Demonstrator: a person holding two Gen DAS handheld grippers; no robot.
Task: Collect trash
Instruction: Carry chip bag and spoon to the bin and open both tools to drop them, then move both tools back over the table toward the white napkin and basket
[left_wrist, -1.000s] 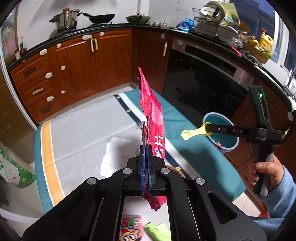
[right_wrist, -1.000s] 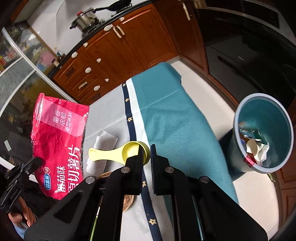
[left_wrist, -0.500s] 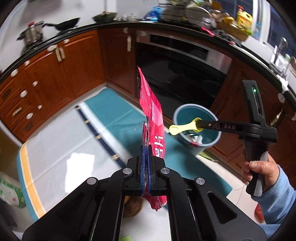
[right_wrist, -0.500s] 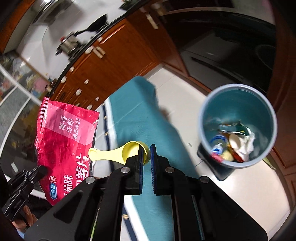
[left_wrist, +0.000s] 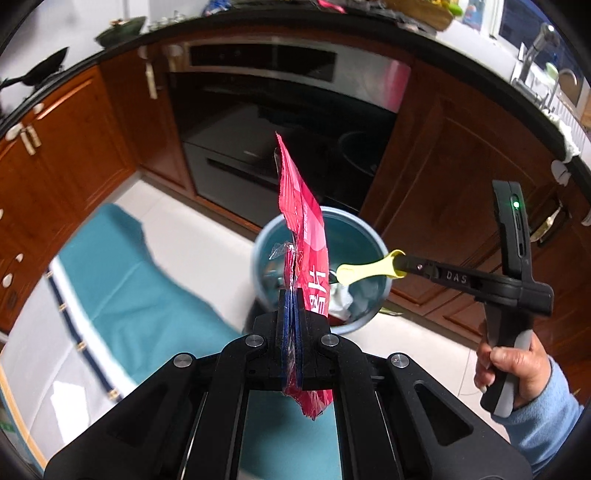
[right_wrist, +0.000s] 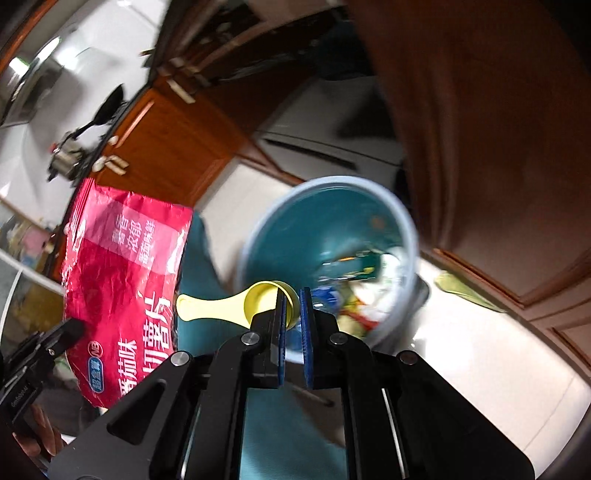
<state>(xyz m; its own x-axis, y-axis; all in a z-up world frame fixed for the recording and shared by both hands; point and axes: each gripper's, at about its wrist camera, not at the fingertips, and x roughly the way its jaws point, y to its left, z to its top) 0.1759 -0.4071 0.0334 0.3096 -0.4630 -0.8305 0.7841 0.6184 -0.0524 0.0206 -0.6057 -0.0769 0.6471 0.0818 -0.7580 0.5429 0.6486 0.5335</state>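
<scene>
Blue pads (left_wrist: 283, 325) of the left gripper (left_wrist: 291, 314) are pressed flat together on a crinkled red foil snack bag with white lettering (left_wrist: 306, 236), which stands on edge above the jaws, its top corner rising toward the dark oven door (left_wrist: 258, 122) and its torn lower corner hanging out beneath the pads. Just beyond the bag, and partly hidden behind it, sits a round blue plastic waste bin (left_wrist: 373, 299) on the pale tiled floor (left_wrist: 192, 236), with white crumpled paper and other scraps visible inside. To the right of the bag, the right gripper (left_wrist: 400, 263) reaches in from a hand (left_wrist: 511, 369) in a light blue sleeve (left_wrist: 543, 417); its jaws are nearly closed on the bowl end of a yellow plastic measuring spoon (left_wrist: 365, 271), whose handle points toward the bag and hangs over the bin's opening. From the right wrist view the same spoon (right_wrist: 236, 304) sticks out leftward from between the pads, the bag (right_wrist: 122, 273) faces broadside at the left, and the bin (right_wrist: 258, 229) lies straight ahead and below, tilted and blurred, its mixed litter showing. A teal cloth (left_wrist: 147, 295) with a white and navy border covers the surface nearest the left gripper, and brown wooden cabinets (left_wrist: 66, 147) ring the room.
</scene>
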